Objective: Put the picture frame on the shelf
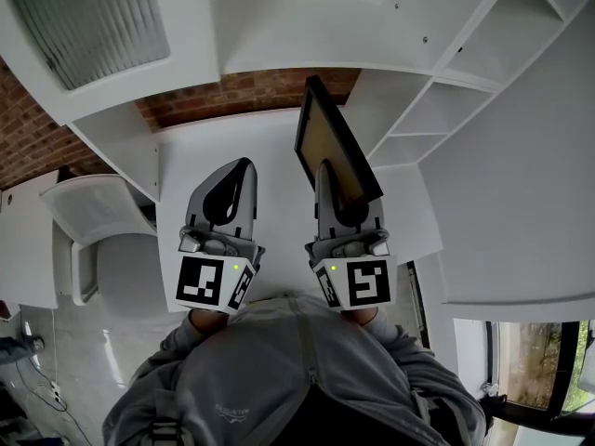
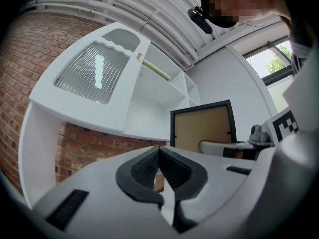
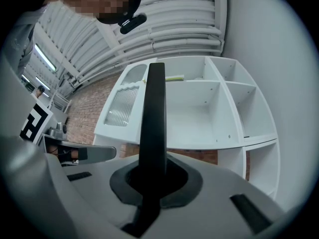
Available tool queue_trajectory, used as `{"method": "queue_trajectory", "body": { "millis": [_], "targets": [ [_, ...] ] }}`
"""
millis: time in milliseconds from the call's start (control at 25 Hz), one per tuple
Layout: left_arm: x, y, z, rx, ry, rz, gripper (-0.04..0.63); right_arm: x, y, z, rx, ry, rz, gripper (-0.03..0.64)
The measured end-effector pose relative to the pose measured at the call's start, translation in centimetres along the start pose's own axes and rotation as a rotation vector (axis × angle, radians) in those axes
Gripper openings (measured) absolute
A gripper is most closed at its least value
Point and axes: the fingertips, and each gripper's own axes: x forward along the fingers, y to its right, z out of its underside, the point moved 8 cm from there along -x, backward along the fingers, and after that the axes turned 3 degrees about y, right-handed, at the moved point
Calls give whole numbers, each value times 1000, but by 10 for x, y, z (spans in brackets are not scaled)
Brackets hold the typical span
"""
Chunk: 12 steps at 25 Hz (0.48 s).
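Black-rimmed rectangular picture frame (image 1: 333, 137) with a tan board back, upright, pinched edge-on by right gripper (image 1: 329, 177); left gripper (image 1: 239, 169) clamped together, empty.

Head view steeply down, all share shelf (image 3: 199, 113)

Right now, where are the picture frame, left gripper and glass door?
picture frame (image 1: 323, 142): head view, tan back panel.
left gripper (image 2: 160, 156): left gripper view, between its jaws.
glass door (image 2: 92, 72): left gripper view, glass middle.
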Motion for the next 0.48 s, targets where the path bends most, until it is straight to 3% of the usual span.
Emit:
{"method": "queue_trajectory", "body": {
  "millis": [280, 480],
  "targets": [
    [14, 2, -5, 9, 13, -19, 7, 12, 9, -16, -131, 59, -21, 32],
    [22, 2, -13, 17, 27, -32, 7, 23, 12, -33, -162, 88, -10, 32]
  ]
}}
